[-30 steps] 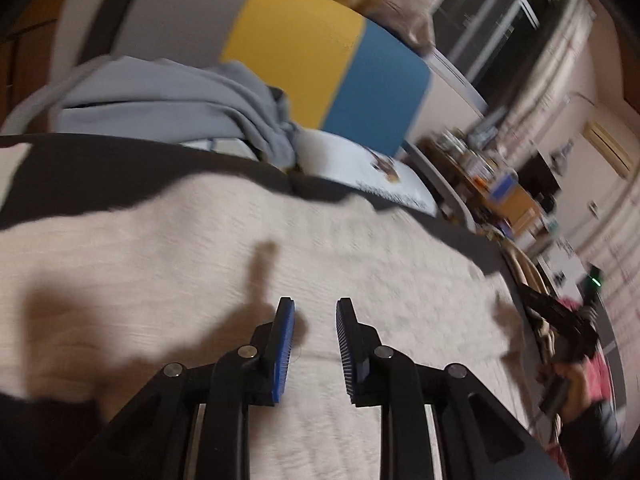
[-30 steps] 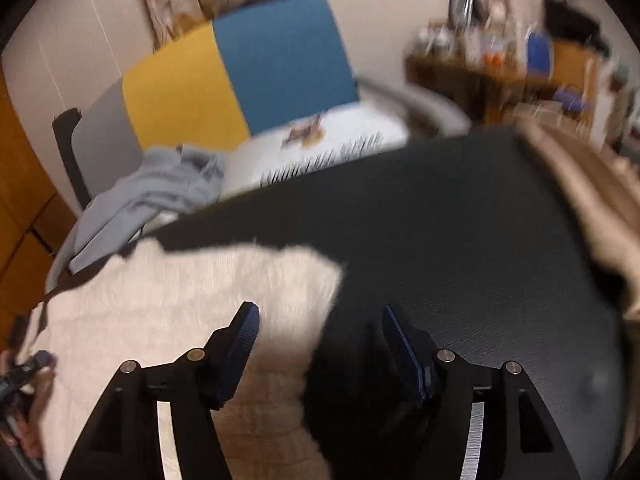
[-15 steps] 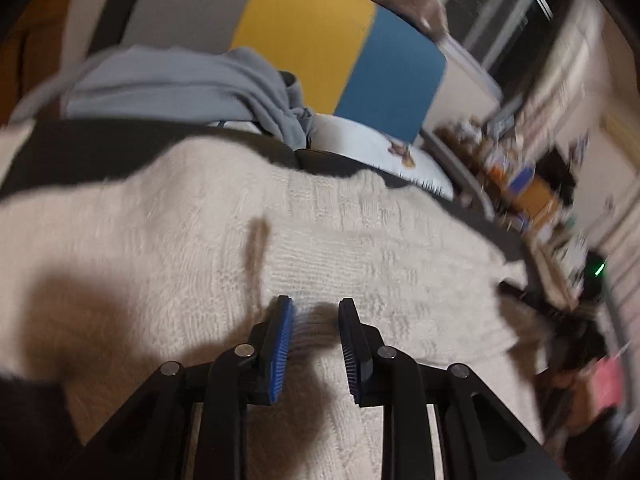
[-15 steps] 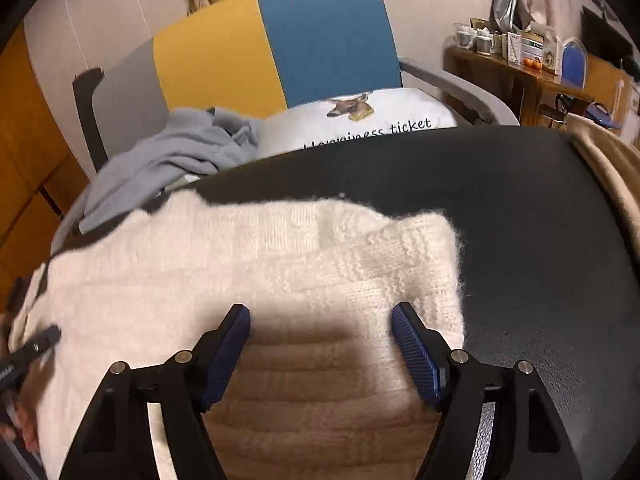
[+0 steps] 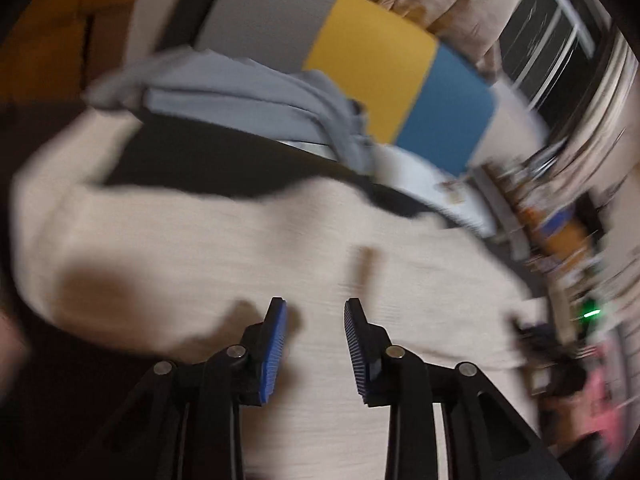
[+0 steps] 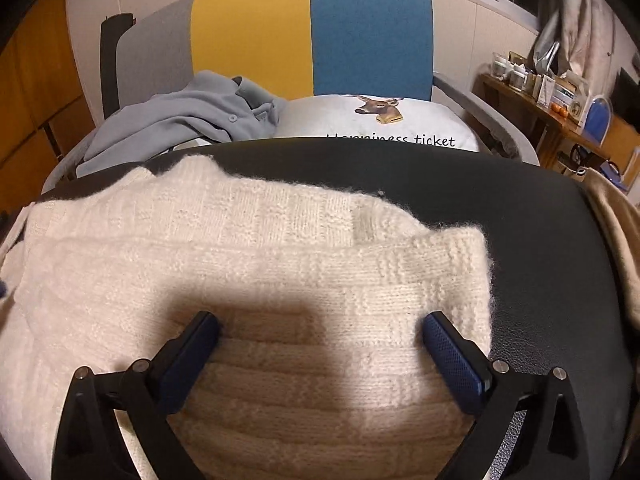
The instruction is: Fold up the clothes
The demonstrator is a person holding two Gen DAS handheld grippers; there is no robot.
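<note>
A cream knitted sweater [image 6: 280, 264] lies spread on a black padded surface [image 6: 540, 240], its right part folded over with a fuzzy edge. Over that folded part my right gripper [image 6: 320, 318] points down, its jaws very wide and still opening, with nothing gripped between them. In the blurred left wrist view the same sweater [image 5: 200, 248] fills the middle. My left gripper [image 5: 315, 304] hovers over it with a narrow gap; its jaws are opening and no cloth sits between the blue pads [image 5: 274, 356].
Behind the black surface stands a chair [image 6: 312, 32] with a grey, yellow and blue back. It holds a grey garment [image 6: 188, 120] and a white deer-print cushion [image 6: 380, 120]. A cluttered wooden shelf [image 6: 552, 92] is at right, and a beige cloth [image 6: 616, 216] lies on the surface's right edge.
My right gripper has moved from over the bare black surface onto the sweater and its jaws have widened a lot. The left gripper has shifted across the sweater and its jaws have parted a little.
</note>
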